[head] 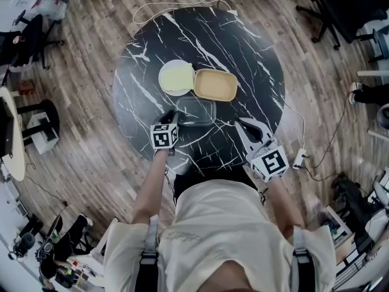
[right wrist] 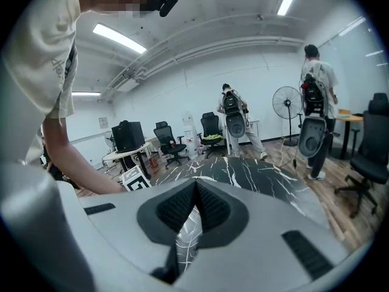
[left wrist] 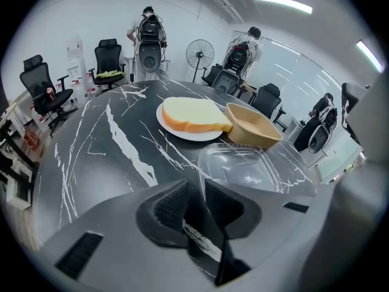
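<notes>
On a round black marble table (head: 243,53), a white plate (head: 165,72) carries a slice of bread (left wrist: 191,114). A tan tray (head: 216,84) lies to its right, and a clear plastic container (head: 196,112) sits nearer me. My left gripper (head: 172,115) is low at the container's near-left corner. In the left gripper view its jaws (left wrist: 196,184) stand open by a narrow gap, with that corner (left wrist: 243,163) right at the tips; I cannot tell whether they touch. My right gripper (head: 240,123) hovers over the table's near right part, shut and empty (right wrist: 196,186).
Office chairs (left wrist: 39,87) ring the table on a wood floor. A standing fan (left wrist: 199,56) and people with backpack rigs (left wrist: 148,38) are beyond the far side. A white cable (head: 170,6) and a power strip (head: 299,157) lie on the floor.
</notes>
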`<state>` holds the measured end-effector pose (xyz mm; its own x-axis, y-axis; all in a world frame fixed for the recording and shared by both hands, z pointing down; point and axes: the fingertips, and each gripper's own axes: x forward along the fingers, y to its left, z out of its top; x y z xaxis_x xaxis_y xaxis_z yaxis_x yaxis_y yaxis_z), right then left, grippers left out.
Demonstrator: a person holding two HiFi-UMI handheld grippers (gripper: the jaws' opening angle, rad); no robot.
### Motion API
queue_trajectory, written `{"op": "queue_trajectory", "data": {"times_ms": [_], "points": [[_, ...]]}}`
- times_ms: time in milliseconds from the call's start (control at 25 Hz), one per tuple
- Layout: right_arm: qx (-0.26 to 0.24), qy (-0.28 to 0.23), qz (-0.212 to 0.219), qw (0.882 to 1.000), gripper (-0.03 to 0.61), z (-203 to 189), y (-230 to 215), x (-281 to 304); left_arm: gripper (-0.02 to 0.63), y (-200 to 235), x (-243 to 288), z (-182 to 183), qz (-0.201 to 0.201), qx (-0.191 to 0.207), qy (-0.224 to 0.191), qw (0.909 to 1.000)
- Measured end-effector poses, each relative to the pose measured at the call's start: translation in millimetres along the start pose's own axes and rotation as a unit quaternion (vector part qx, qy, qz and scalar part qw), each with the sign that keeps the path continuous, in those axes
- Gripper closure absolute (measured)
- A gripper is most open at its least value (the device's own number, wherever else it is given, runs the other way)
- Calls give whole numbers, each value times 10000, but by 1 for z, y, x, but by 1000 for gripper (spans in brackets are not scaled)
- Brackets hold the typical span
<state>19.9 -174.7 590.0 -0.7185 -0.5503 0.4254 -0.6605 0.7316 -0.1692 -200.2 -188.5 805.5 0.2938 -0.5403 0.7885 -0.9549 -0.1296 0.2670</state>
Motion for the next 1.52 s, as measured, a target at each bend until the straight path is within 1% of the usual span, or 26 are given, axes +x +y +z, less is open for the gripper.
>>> {"op": "queue_trajectory", "data": {"times_ms": [280,400,520,600,760,960,1040,1120,1240,1400,1520], "points": [[-4,-42,29,10000,572,-2,6,-1,514,4,-1,-3,-6,-64,35,10000],[-16,-45,51,10000,571,-2,8,-1,580,4,-1,-2,43,-28,108,9999],[-23,-9,42,10000,572,-2,9,-2,589,3,0,-1,116,34,181,9998],[-28,-19,37,10000,572,-2,9,-3,589,4,0,-1,121,-2,223,9997],[-2,-48,2,10000,572,-3,9,-5,589,6,2,-2,21,-210,345,9992],[8,-37,-15,10000,572,-6,12,-7,590,8,6,-4,-428,-761,455,9951],[1,-76,-22,10000,572,-5,14,-8,592,8,5,-4,-518,-857,433,9940],[-12,-103,-30,9999,572,-3,16,-9,594,7,4,-4,-446,-694,370,9959],[-21,-138,-79,9999,572,-1,17,-12,597,4,-2,0,-209,-284,111,9993],[3,-148,-186,9997,572,-2,17,-17,597,-6,-17,9,-156,-170,-248,9994],[-23,-171,-201,9996,572,-3,22,-20,597,-16,-36,18,-167,85,-471,9987]]}}
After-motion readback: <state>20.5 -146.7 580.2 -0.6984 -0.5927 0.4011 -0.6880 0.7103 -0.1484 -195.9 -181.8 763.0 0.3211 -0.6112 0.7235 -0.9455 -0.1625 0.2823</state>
